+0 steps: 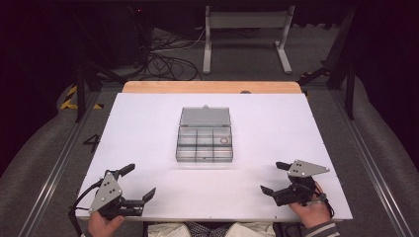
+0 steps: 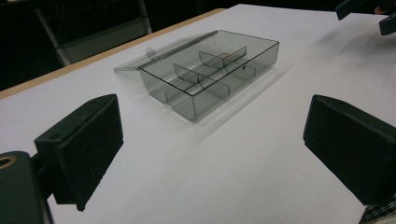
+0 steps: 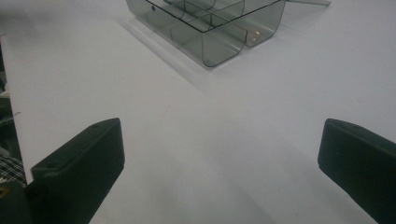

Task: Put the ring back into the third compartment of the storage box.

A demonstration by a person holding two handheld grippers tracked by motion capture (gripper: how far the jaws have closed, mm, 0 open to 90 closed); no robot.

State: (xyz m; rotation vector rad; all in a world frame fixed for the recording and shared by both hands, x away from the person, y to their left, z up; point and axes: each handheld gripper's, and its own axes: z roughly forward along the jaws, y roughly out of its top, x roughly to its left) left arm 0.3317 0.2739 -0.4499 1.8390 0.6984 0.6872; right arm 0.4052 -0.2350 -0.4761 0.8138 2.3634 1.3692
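A clear grey plastic compartment box (image 1: 204, 142) lies in the middle of the white table (image 1: 148, 118), its lid (image 1: 204, 116) swung open flat toward the far side. One small ring-like item (image 1: 224, 140) rests in a right-hand compartment. My left gripper (image 1: 138, 181) sits near the table's front left corner, open, nothing between its jaws. My right gripper (image 1: 275, 177) sits at the front right, open and empty too. The box (image 2: 210, 70) appears ahead in the left gripper view, and the box (image 3: 210, 25) appears near the top in the right gripper view.
A wooden strip (image 1: 212, 87) runs along the table's far edge. Beyond it stand a grey metal frame (image 1: 244, 34) and loose cables (image 1: 168, 59) on the floor. Metal rails (image 1: 54, 168) run along both sides of the table.
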